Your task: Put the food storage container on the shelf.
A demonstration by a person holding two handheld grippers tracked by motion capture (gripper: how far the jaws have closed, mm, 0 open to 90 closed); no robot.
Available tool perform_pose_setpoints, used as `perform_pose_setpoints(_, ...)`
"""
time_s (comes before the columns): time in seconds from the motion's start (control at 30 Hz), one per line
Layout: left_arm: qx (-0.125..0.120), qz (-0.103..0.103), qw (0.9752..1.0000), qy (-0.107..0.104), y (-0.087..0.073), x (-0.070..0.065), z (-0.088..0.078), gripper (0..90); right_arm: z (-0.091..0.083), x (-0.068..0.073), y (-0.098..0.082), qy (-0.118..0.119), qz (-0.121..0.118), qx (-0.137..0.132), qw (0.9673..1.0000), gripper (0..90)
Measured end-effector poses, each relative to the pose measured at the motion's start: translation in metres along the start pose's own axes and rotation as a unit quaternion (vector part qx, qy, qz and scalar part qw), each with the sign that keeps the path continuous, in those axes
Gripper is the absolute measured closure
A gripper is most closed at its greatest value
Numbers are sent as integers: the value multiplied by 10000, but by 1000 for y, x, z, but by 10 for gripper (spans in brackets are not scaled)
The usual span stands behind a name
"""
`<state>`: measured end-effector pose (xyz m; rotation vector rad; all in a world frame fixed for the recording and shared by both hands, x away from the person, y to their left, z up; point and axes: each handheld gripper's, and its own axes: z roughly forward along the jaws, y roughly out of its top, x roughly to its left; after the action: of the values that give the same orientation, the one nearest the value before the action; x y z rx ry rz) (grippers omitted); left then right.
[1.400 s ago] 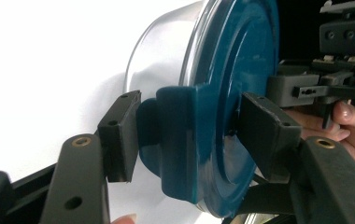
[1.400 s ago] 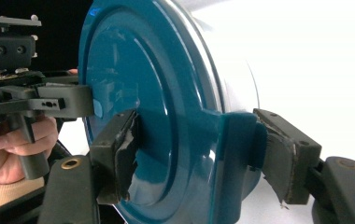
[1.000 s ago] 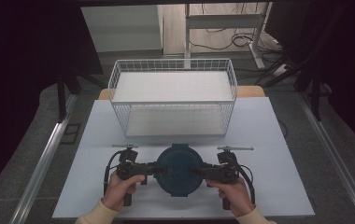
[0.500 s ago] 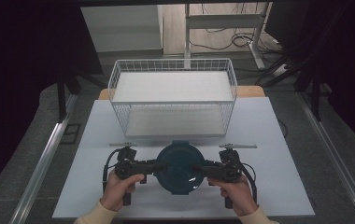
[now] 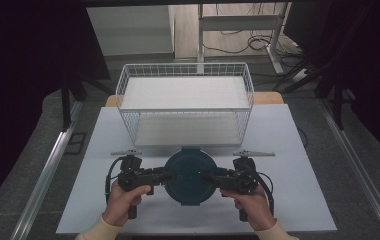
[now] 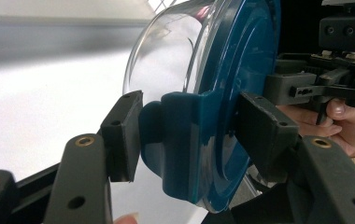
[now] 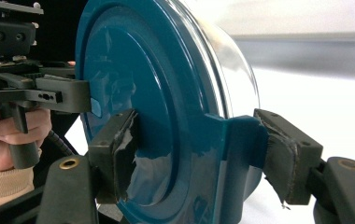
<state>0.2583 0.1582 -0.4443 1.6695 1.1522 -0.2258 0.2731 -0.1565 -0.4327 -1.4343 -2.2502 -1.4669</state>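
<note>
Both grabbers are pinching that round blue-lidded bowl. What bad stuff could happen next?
The left hand-held gripper and the right hand-held gripper each clamp only a small side latch of the blue lid. A latch might pop open, letting the clear bowl drop. The shiny plastic could also slip from the pads, especially the right one's torn pad. And the wire basket stands close behind, so lifting forward carelessly might bump its rim.

lidded bowl (image 5: 189,175) before basket (image 5: 185,107), between grippers
</note>
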Motion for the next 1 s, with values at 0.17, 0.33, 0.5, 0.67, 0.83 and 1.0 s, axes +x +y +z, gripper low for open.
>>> perform_pose_setpoints(0.17, -48, 34, 10000, -2, 3, -2, -4, 430, -2, 6, 5, -15, -111, -61, 9999, 324)
perform_pose_setpoints(0.33, -56, 74, 10000, 16, 5, -5, -6, 430, -2, 8, 6, -1, -129, -66, 9999, 324)
perform_pose_setpoints(0.5, -118, 134, 9998, 30, 11, -7, -7, 429, -4, 9, 12, -6, -222, -83, 9997, 324)
perform_pose_setpoints(0.67, -176, 268, 9995, 56, 23, -11, -10, 429, -7, 10, 24, 9, -345, -155, 9993, 325)
perform_pose_setpoints(0.83, -243, 334, 9991, 46, 37, -12, -14, 429, -9, 13, 38, -1, -448, -207, 9988, 325)
perform_pose_setpoints(1.0, -328, 436, 9984, 123, 47, -16, -22, 428, -8, 18, 51, 24, -523, -221, 9984, 325)
